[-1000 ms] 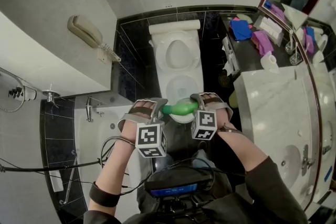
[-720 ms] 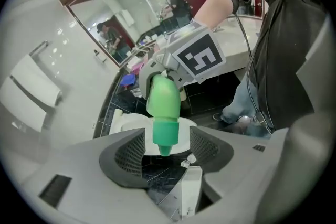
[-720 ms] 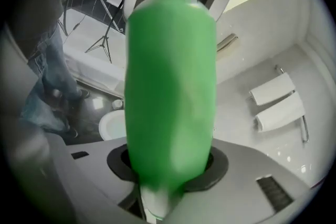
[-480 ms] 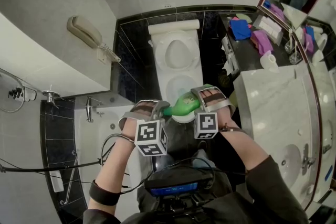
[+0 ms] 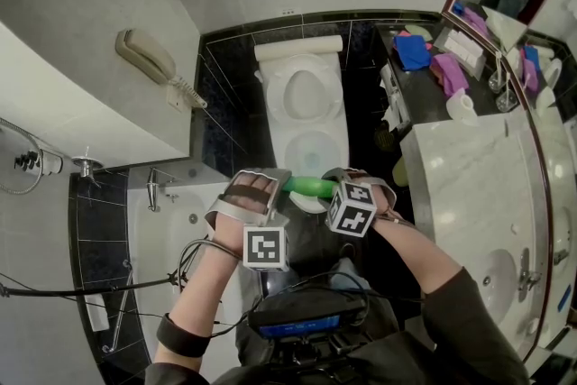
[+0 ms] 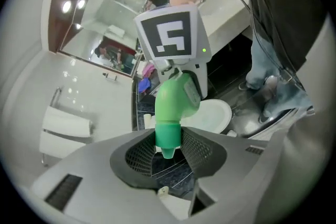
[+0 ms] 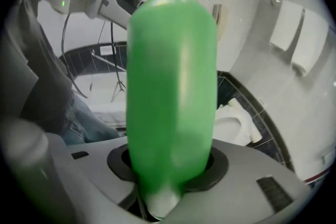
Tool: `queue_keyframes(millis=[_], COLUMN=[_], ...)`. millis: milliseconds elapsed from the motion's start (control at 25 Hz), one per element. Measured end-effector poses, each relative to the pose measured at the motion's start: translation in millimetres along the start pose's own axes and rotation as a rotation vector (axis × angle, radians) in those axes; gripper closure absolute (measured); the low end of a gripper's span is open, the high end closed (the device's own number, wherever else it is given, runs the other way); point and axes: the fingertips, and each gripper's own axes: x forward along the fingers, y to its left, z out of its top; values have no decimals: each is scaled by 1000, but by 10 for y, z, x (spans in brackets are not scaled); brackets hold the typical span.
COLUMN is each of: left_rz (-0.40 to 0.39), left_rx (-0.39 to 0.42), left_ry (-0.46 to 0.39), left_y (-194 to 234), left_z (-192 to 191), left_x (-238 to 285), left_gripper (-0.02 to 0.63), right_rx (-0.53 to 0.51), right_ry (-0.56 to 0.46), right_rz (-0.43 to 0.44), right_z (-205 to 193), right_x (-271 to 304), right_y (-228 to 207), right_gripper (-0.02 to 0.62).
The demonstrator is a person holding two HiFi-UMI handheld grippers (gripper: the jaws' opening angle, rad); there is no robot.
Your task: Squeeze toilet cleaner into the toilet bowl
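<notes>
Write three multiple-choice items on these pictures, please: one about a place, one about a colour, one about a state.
1. In the head view, where is the telephone?
A. On the wall, left of the toilet
B. On the sink counter
C. On the floor

2. What colour is the bottle that the person holds?
A. Blue
B. Red
C. Green

3. In what state is the right gripper?
A. Open and empty
B. Shut on the bottle
C. Shut on a cloth

Answers:
1 A: the telephone hangs on the grey wall at the left, and the toilet stands to its right.
2 C: the bottle is green in all three views.
3 B: in the right gripper view the jaws clamp the bottle's body.
</notes>
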Motion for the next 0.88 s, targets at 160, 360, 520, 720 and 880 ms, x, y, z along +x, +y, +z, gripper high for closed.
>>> queue_keyframes(millis=[160, 360, 520, 720, 880], left_rz=[124, 283, 322, 284, 135], left_rx=[134, 289, 313, 236, 98], left_ry=[15, 16, 14, -11, -15], left_y=[29, 76, 83, 49, -70], left_z=[-17, -28, -42, -52, -59], left_x=[14, -16, -32, -28, 29], left_gripper=[453, 453, 452, 443, 302], right_rx=[178, 333, 407, 373, 224], right_ry=[-82, -177, -240, -214, -116], right_rz=[245, 504, 621, 583, 367], right_z=[152, 292, 441, 420, 269], right_x=[-22, -67, -139, -100, 7], right_y=[326, 656, 817, 783, 566], right_gripper=[408, 410, 410, 410, 410])
